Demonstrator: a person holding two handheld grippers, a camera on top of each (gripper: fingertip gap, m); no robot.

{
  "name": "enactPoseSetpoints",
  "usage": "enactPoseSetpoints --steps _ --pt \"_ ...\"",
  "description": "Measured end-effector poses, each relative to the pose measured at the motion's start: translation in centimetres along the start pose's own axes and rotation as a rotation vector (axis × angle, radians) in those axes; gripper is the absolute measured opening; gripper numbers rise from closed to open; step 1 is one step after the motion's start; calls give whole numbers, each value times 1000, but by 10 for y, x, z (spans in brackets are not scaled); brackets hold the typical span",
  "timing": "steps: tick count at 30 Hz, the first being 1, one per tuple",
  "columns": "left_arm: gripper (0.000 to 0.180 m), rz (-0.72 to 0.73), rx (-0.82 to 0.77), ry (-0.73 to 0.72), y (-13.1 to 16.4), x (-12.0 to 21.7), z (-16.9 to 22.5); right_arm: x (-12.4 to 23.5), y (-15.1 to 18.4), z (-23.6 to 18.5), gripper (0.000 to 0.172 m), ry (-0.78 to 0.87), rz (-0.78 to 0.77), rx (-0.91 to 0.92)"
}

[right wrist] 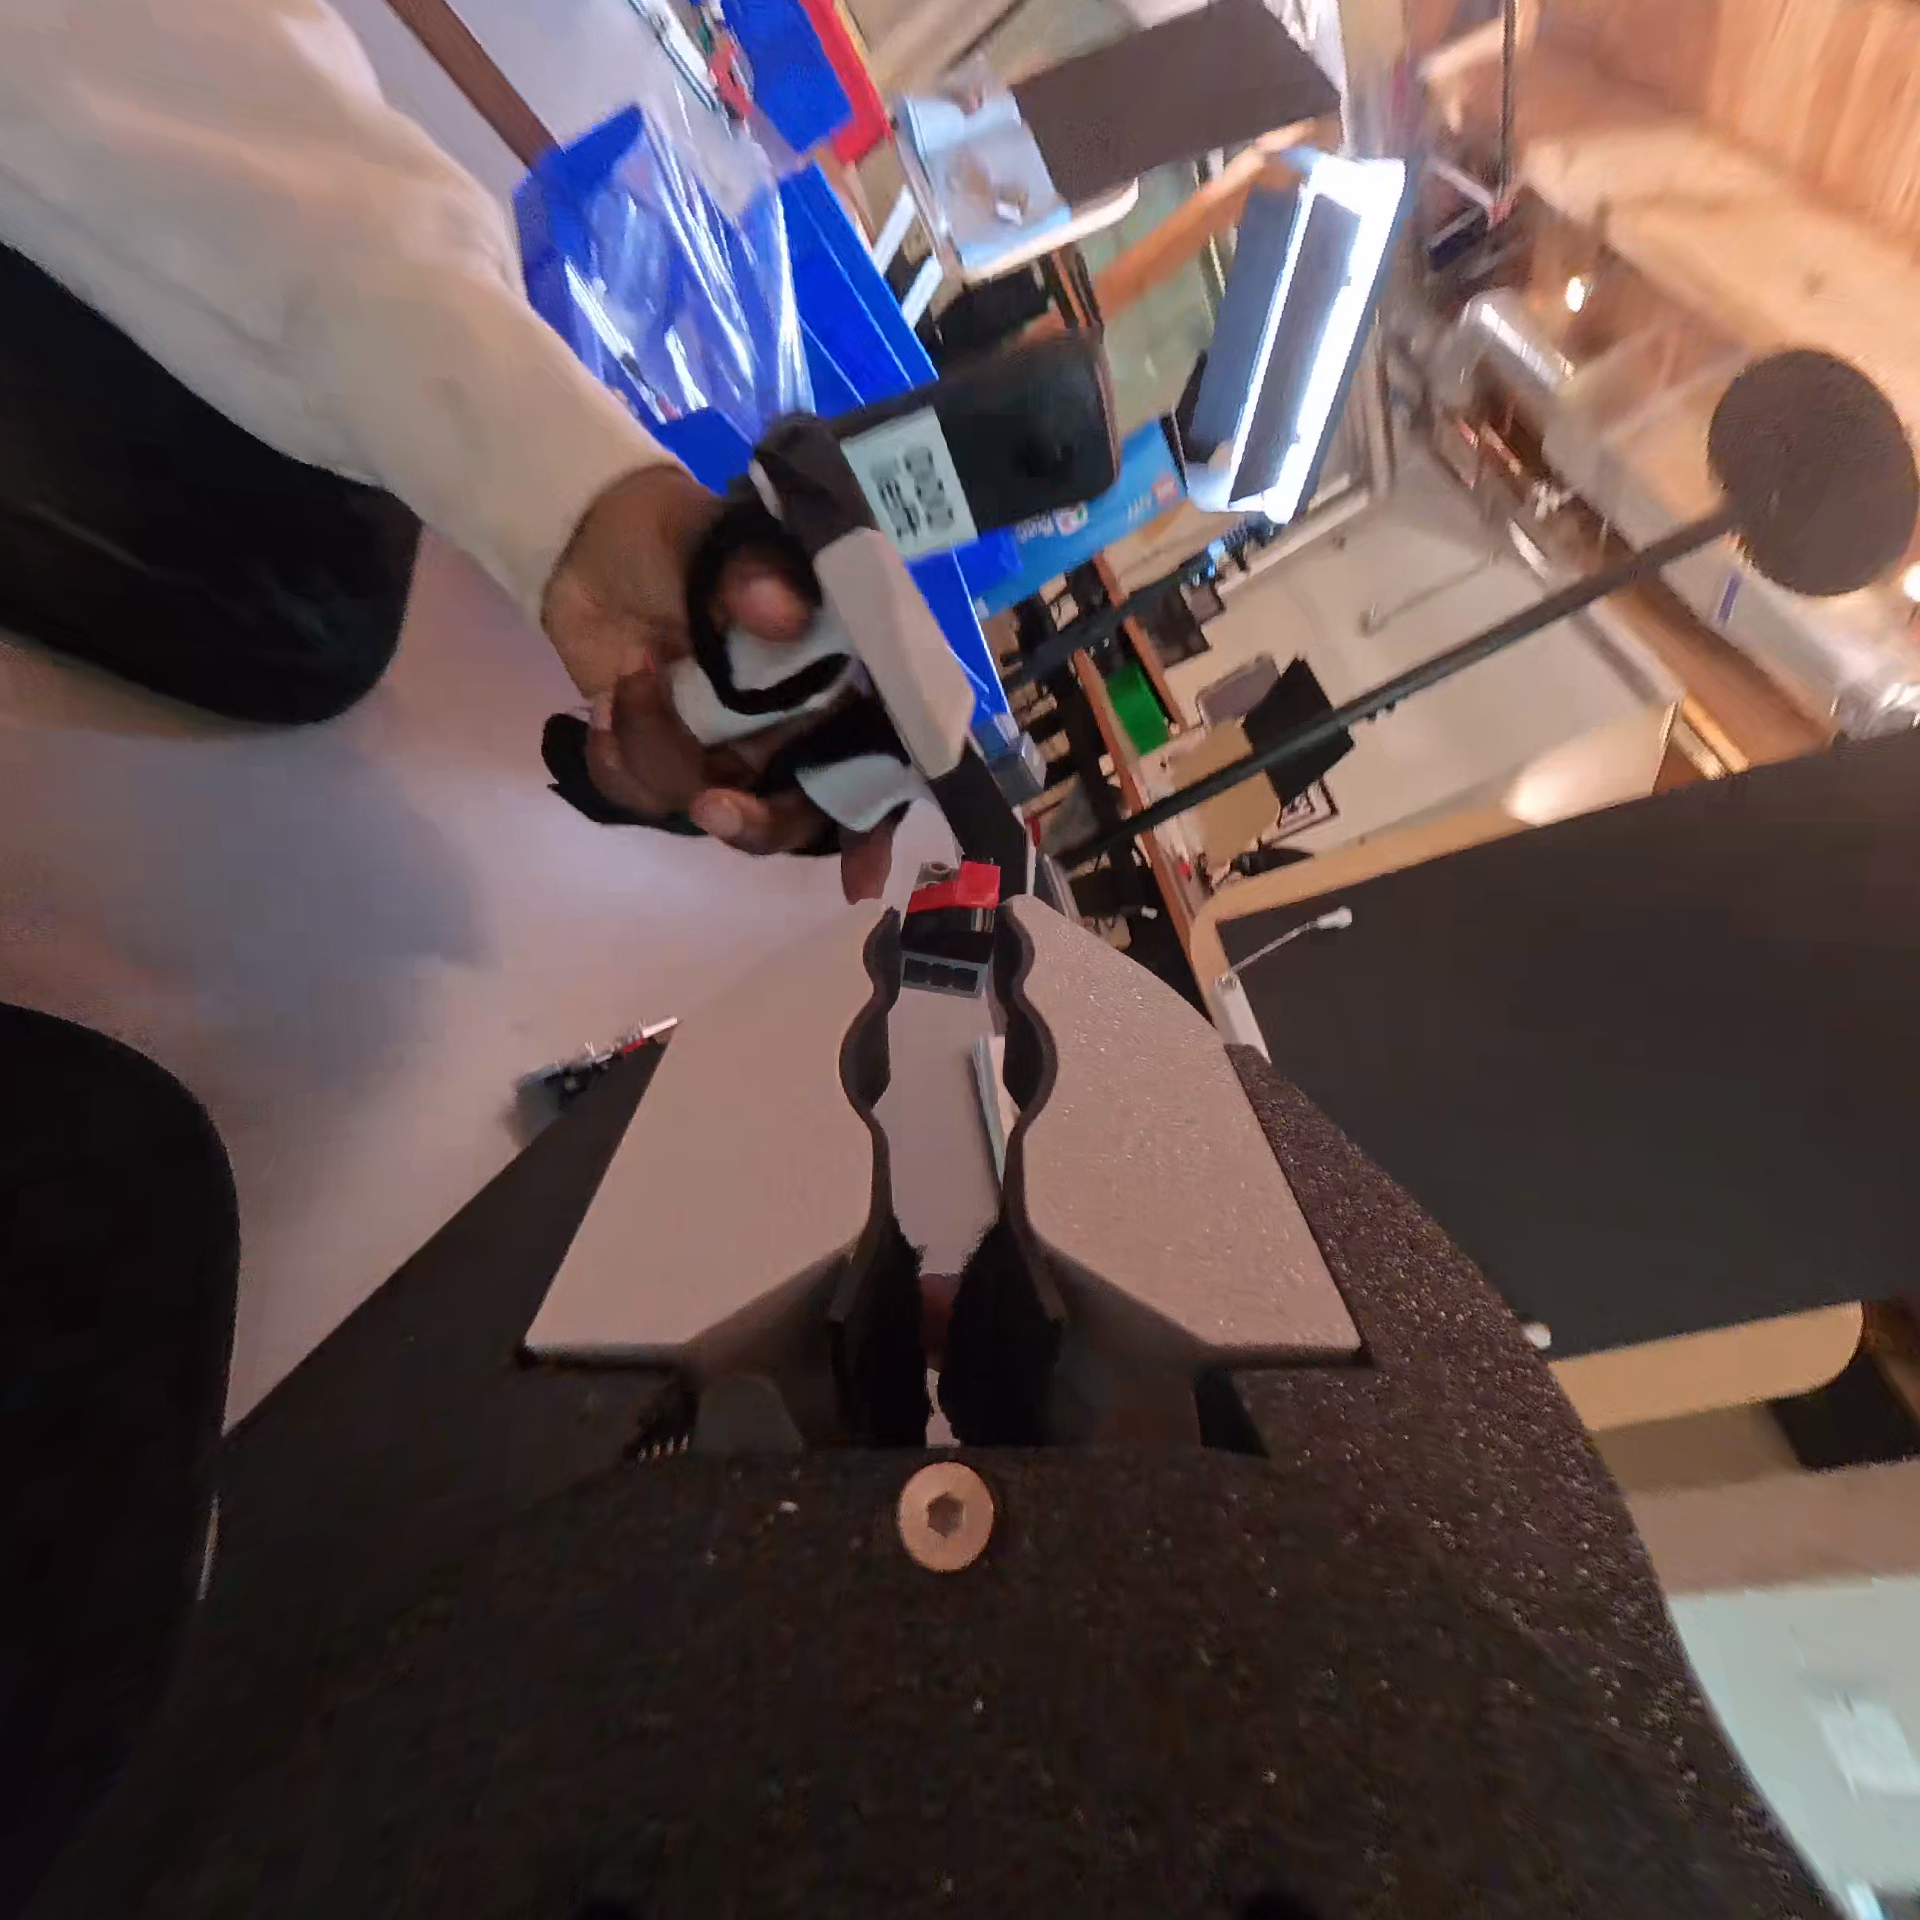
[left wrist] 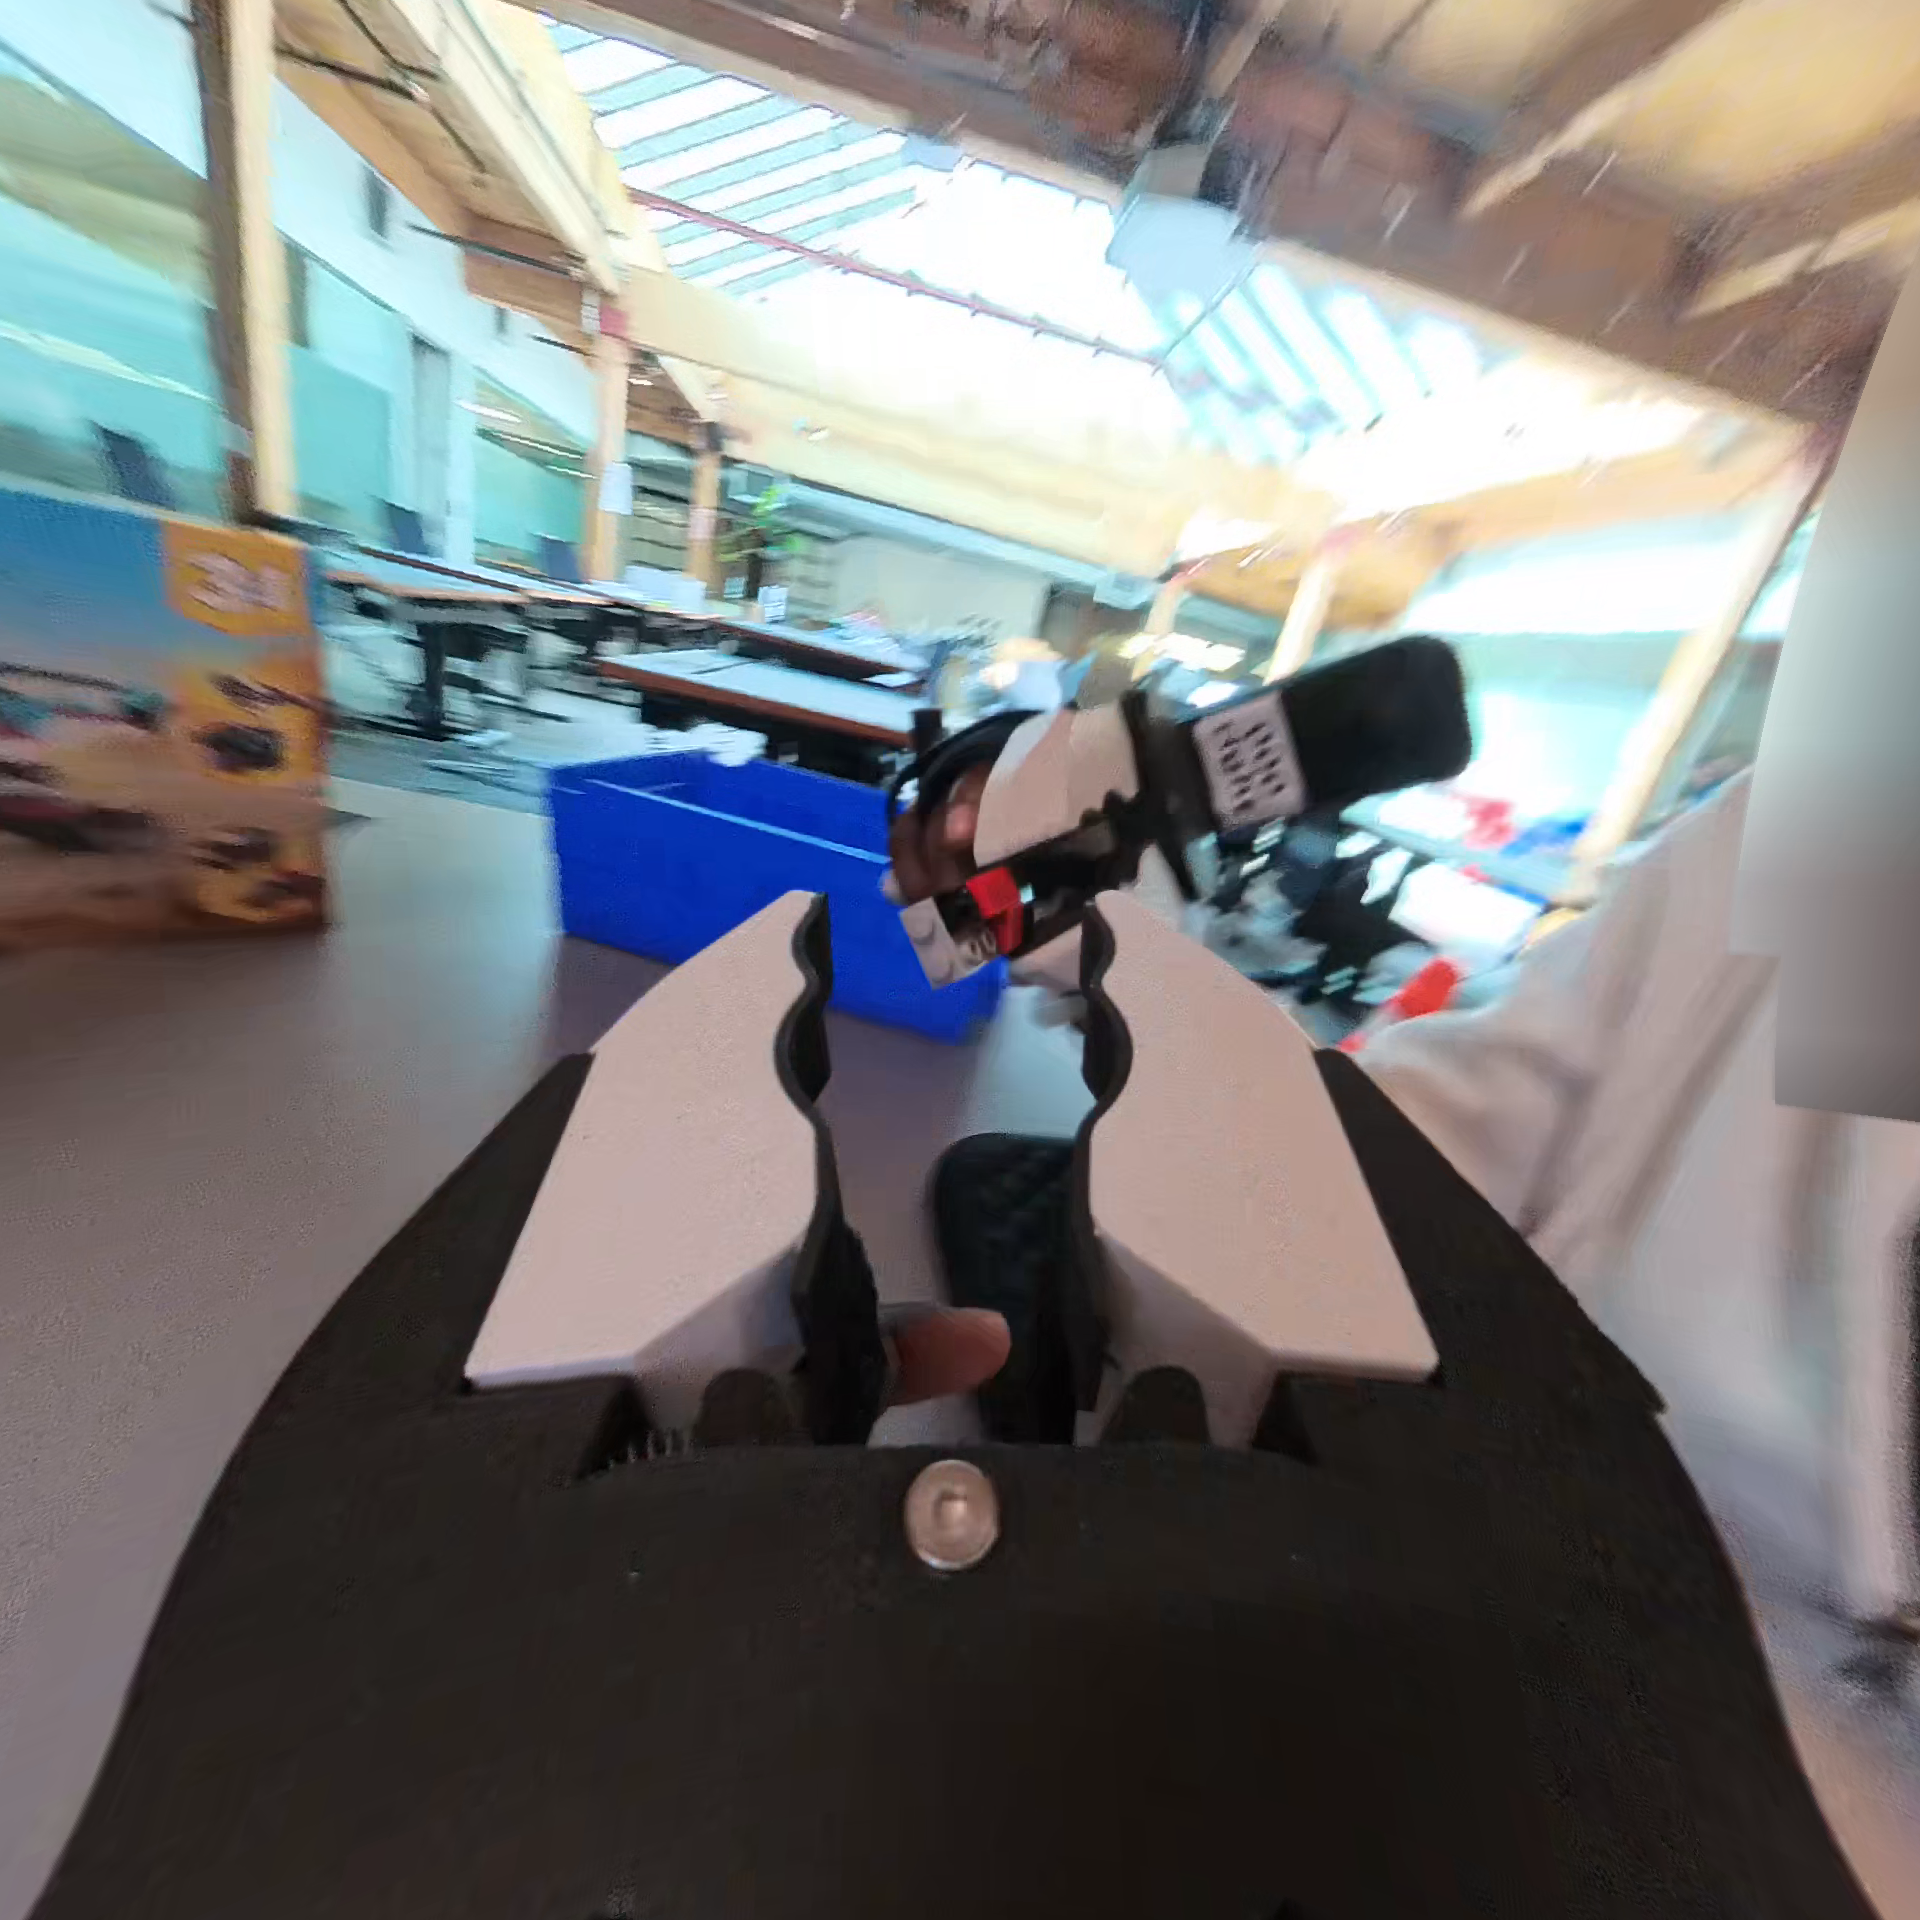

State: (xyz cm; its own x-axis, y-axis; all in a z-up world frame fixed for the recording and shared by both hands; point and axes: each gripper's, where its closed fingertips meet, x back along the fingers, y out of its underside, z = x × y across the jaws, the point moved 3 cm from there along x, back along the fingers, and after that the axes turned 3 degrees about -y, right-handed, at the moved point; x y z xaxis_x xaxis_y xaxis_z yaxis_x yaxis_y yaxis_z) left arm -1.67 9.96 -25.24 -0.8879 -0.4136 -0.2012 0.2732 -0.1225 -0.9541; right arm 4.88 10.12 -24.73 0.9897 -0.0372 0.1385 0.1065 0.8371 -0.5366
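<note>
Claws number two: right claw point(right wrist: 943, 961) grips one brick stack point(right wrist: 945, 940), left claw point(left wrist: 954, 971) gapes empty.

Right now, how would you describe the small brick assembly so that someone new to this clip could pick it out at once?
Start from the grey tabletop in the right wrist view and follow the right gripper to its tips. Clamped between its jaws is a small brick assembly, black with a red piece on top and a grey base. It is the only brick piece held off the table; the left gripper stands open beside it.
</note>
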Motion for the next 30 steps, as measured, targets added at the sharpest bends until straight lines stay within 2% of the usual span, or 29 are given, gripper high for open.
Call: enactPoseSetpoints --steps 2,5,10,13,17,21,30 --pt "40 24 149 80 -2 0 3 -1 -4 -4 17 -16 22 23" --pt "23 -36 188 137 7 -5 11 -2 -8 -7 17 -33 50 31" --pt "16 -33 99 109 5 -7 16 -1 -10 -2 17 18 60 38" --pt "16 17 -80 17 -3 -3 14 1 -12 5 23 110 59 81" --pt "16 22 -272 -89 -8 -1 12 -1 -14 5 23 149 -22 193" --pt "16 8 -314 -109 -7 -2 13 -6 -13 4 22 182 -90 282" --pt "16 6 -292 -155 -8 -1 8 -11 -12 4 16 234 -184 398"
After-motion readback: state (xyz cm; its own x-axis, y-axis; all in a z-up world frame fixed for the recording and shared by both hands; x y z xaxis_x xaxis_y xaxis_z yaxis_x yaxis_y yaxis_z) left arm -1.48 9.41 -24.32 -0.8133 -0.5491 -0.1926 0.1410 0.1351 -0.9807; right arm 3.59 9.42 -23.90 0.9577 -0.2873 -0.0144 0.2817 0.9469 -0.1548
